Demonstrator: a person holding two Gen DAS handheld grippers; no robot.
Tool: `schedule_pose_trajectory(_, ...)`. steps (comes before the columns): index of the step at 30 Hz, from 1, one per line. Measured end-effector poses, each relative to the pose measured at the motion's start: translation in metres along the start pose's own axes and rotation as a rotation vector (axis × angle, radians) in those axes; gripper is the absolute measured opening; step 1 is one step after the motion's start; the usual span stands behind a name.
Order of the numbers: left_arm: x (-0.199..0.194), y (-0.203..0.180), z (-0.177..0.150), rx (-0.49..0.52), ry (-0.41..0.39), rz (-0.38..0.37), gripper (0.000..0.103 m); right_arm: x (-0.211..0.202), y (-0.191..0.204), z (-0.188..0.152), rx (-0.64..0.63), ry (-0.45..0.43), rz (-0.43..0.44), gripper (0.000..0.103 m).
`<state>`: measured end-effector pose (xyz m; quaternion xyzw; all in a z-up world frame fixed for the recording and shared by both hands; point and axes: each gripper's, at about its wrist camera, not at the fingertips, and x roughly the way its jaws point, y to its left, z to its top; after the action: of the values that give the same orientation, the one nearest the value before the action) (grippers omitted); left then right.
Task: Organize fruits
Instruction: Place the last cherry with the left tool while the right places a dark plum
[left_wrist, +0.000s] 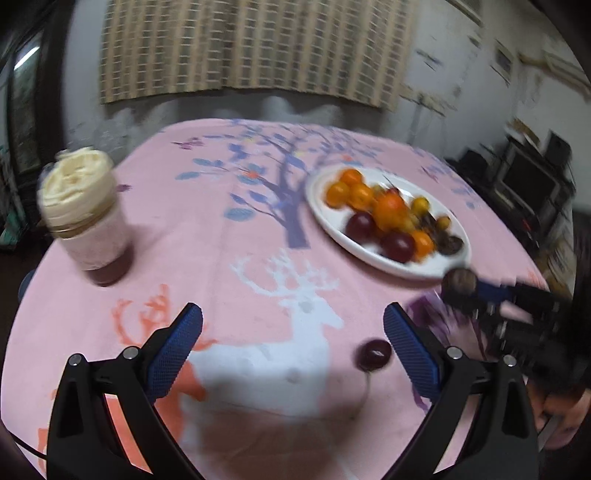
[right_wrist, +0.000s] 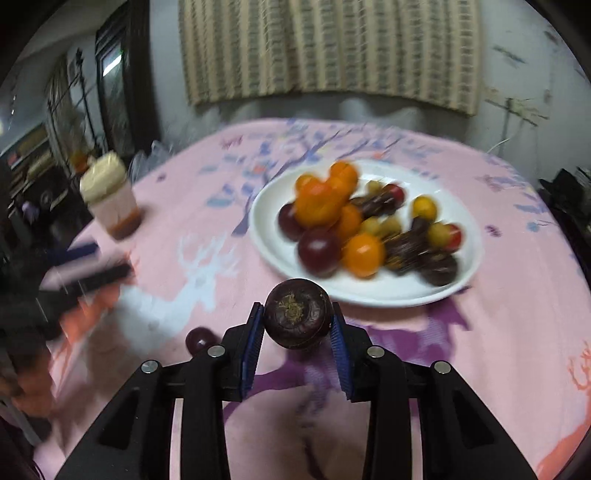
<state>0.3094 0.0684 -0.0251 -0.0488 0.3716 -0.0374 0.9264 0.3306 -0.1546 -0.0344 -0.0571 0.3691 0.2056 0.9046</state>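
Two blue-padded fingers of the left claw (left_wrist: 292, 325) stand spread wide in the left wrist view, with nothing between them, above a table (left_wrist: 221, 243) draped in a pink cloth printed with deer and a tree. A small dark plum (left_wrist: 373, 354) lies alone on the cloth just inside the claw's right-hand finger, touching neither pad. Farther back and to the right, a white plate (left_wrist: 373, 254) carries a blurred heap of orange, yellow and dark red fruits. A jar (left_wrist: 86, 218) with a cream lid stands upright at the far left, well apart from the plate. The right claw (left_wrist: 461, 284) shows blurred at the plate's near rim, holding a dark round fruit (left_wrist: 460, 281). In the right wrist view, the right claw (right_wrist: 297, 321) pinches that dark round fruit (right_wrist: 297, 318) between its blue pads, short of the plate (right_wrist: 369, 291), whose fruit pile lies beyond. The lone plum (right_wrist: 199, 340) sits on the cloth just left of the claw, and the jar (right_wrist: 109, 195) stands far left.
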Motion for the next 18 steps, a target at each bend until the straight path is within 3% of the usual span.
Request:
schedule_pose_trajectory(1,0.004,-0.012,-0.005,0.050,0.011,-0.021,0.093,-0.004,-0.003,-0.001,0.010,-0.009,-0.006,0.036)
schedule_pose_trajectory(4,0.015,-0.036,-0.016,0.146,0.049,-0.058,0.065,-0.007,-0.013,-0.007,0.046,-0.002,0.005,0.036)
schedule_pose_trajectory(5,0.020,-0.042,-0.020,0.168,0.068,-0.063,0.060,-0.006,-0.015,-0.008,0.055,0.006,0.009,0.036)
schedule_pose_trajectory(18,0.050,-0.060,-0.035,0.202,0.160,-0.070,0.040,-0.014,-0.019,-0.008,0.077,0.001,0.026,0.036)
